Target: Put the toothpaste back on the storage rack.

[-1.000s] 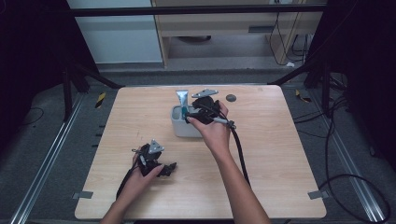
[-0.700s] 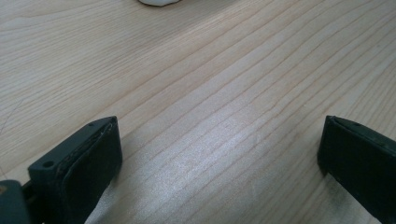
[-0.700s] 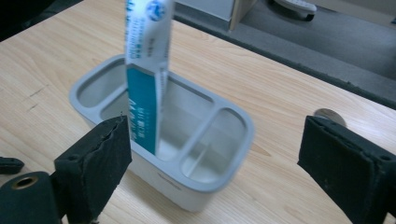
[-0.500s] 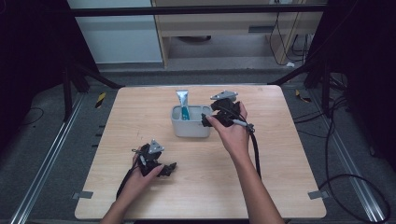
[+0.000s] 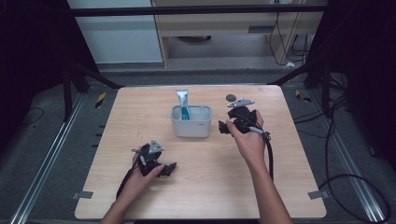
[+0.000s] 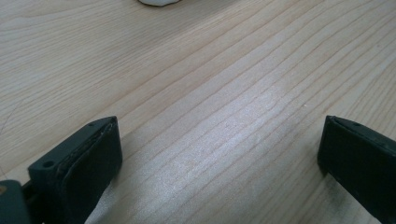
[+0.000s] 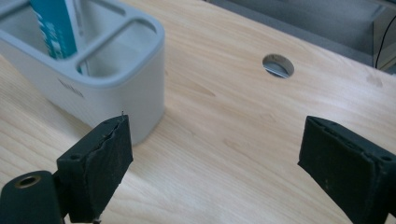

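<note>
A grey divided holder (image 5: pixel 191 122) stands mid-table with a teal toothpaste tube (image 5: pixel 183 105) upright in its left compartment. My right gripper (image 5: pixel 229 123) hovers just right of the holder. Its jaws have just opened wider and then eased in slightly, and they stand open with nothing between them. In the right gripper view the right gripper (image 7: pixel 219 163) frames bare wood, with the holder (image 7: pixel 107 79) and the tube (image 7: pixel 53 28) at left. My left gripper (image 5: pixel 169 167) rests low at the front left. The left gripper (image 6: pixel 219 158) is open over bare tabletop.
A round cable hole (image 5: pixel 230 97) lies in the wooden table (image 5: pixel 140 107) behind the right gripper and appears again as the hole (image 7: pixel 278 65) in the right gripper view. Cables trail from both grippers toward the front edge. Dark floor and metal rails surround the table.
My right hand has moved from over the holder to its right side and slightly lower. The tube stays in the holder. The left hand has not moved.
</note>
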The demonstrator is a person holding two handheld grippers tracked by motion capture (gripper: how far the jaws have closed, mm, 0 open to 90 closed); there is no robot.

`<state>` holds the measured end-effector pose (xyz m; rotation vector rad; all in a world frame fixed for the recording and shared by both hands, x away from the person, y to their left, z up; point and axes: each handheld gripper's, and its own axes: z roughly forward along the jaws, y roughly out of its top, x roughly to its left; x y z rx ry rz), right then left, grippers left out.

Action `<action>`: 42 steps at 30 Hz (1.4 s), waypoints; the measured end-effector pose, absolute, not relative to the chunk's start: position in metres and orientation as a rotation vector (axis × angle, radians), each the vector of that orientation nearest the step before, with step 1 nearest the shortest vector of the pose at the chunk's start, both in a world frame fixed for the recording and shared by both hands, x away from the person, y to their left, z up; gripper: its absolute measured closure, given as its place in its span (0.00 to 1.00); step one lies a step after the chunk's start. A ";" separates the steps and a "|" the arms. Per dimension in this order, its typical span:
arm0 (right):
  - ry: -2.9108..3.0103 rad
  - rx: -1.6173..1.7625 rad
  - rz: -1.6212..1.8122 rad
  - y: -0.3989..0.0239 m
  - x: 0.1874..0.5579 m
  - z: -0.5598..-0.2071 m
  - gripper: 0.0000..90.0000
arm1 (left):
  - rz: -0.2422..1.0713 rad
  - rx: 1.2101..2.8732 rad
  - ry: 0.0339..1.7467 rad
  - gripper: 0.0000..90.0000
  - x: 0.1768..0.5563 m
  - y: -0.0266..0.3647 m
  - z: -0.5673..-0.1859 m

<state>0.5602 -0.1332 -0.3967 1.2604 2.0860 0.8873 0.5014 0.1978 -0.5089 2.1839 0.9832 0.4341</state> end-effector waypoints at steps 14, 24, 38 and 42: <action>2.079 1.316 0.803 -0.177 0.546 -0.432 0.11 | 0.434 2.184 0.983 0.00 0.501 0.198 -0.509; 2.062 1.392 0.788 -0.195 0.540 -0.451 0.11 | 0.434 2.184 0.983 0.00 0.501 0.198 -0.509; 2.065 1.461 0.786 -0.210 0.531 -0.477 0.11 | 0.434 2.184 0.982 0.00 0.501 0.198 -0.509; 2.051 1.499 0.791 -0.218 0.530 -0.486 0.11 | 0.435 2.184 0.982 0.00 0.501 0.198 -0.509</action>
